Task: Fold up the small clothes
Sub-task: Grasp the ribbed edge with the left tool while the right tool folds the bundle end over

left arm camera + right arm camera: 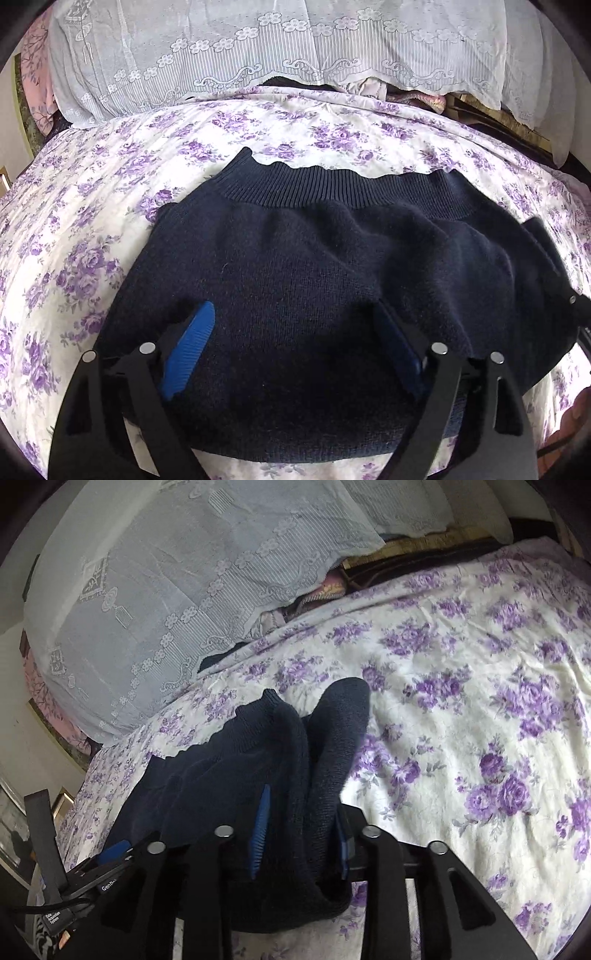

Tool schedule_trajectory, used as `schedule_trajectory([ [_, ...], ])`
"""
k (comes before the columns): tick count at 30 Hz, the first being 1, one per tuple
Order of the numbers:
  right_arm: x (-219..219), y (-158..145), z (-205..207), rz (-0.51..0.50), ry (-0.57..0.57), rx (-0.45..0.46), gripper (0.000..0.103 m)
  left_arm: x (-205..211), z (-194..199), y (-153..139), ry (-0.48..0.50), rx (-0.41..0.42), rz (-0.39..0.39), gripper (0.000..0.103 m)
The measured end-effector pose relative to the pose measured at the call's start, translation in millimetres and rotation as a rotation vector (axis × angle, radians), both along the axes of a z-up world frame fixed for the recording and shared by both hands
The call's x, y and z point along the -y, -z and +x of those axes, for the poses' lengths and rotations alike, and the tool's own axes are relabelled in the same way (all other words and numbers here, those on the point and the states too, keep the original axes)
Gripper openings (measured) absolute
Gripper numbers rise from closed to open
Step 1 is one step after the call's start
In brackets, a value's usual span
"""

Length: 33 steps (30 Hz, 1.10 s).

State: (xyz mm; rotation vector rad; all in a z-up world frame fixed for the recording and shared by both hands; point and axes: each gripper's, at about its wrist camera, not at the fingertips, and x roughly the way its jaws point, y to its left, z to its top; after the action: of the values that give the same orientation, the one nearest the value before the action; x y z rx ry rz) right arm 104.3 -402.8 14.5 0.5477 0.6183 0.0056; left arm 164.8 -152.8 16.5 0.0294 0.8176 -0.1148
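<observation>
Two grippers, one garment, logged as I see them from my station. Item: dark navy knit sweater (pixel 314 266), ribbed hem at its far edge, lying on the purple-flowered bedsheet (pixel 92 206). Item: left gripper (pixel 295 350), angled low over the near part of the sweater, blue pads (pixel 190 343) spread wide with the knit lying between them, nothing pinched. Item: right gripper (pixel 301 834), at the sweater's right side, jaws partly closed around a bunched fold of knit (pixel 325 746). Item: white lace cover (pixel 258 55) draped along the far side of the bed.
</observation>
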Motion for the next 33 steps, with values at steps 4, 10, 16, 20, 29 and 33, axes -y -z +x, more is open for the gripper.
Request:
schedule_trajectory([
  [4,13.9,14.2,1.0,0.088,0.028,-0.028,0.022,1.3,-0.7,0.3,-0.001,0.006,0.01,0.085],
  [10,1.3,-7.4,-12.1,0.03,0.052,0.046,0.018,-4.8,-4.4,-6.3,0.01,0.009,0.015,0.071],
  [16,-20.8,-38.9,-22.1,-0.002,0.059,0.101,0.018,-14.2,-11.3,-20.1,0.014,0.055,0.091,0.065],
  [20,-34.2,-53.0,-23.5,-0.012,0.058,0.114,0.018,-29.0,-9.4,-30.7,0.011,0.072,0.127,0.065],
  [29,-77.6,-81.9,-19.4,-0.123,0.008,0.146,0.017,-41.0,34.8,-41.7,0.087,0.005,0.013,0.065],
  [33,-96.3,-87.8,-18.2,-0.161,-0.035,0.165,0.017,-30.0,60.7,-33.7,0.117,-0.042,-0.008,0.065],
])
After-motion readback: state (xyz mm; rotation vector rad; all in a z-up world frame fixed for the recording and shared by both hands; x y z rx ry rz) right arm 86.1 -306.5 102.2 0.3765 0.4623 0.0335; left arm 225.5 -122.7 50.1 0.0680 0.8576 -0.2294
